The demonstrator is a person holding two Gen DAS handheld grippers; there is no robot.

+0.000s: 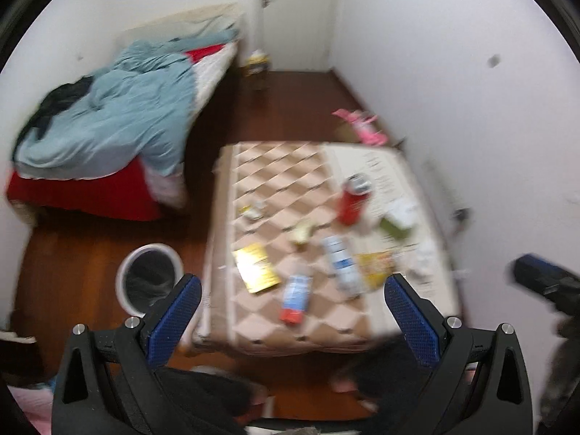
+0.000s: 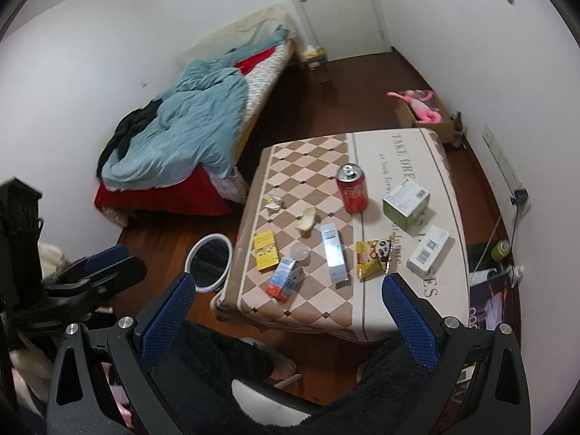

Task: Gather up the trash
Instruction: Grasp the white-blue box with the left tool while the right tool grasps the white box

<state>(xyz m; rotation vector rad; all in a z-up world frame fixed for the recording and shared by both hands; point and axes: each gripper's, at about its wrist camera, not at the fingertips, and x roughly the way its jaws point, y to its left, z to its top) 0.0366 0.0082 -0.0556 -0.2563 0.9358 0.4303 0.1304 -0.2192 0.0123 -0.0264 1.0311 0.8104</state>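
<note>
Two blue-padded fingers of the left gripper (image 1: 291, 320) are seen spread wide apart in the left wrist view, with nothing held between them, the tool being raised above the near edge of a low table (image 1: 253, 340) covered in a checked cloth. Beyond the fingertips, on the cloth, a small blue and red carton (image 1: 296, 298) is found nearest, with a yellow box (image 1: 256, 267) to its left and a tall silver box (image 1: 341, 266) to its right; a red can (image 1: 353, 199) stands upright farther back. A white-rimmed trash bin (image 1: 149, 279) with a dark liner is seen on the floor just left of the table, beside the left finger; its contents cannot be made out in the blur. The right gripper (image 1: 543, 282) is glimpsed at the right edge. In the right wrist view, the right gripper (image 2: 288, 317) is likewise held parted and empty above the table's near edge (image 2: 290, 320), over a dark fleece-clad lap. The carton (image 2: 285, 278) is seen lying just ahead between the fingers, near a clear round lid (image 2: 300, 252), the silver box (image 2: 333, 252) and a yellow snack packet (image 2: 375, 258). A green box (image 2: 406, 203) and a white box (image 2: 428, 250) lie to the right, well apart from the can (image 2: 352, 188). The bin (image 2: 209, 262) is seen touching the table's left side, lined in black.
</note>
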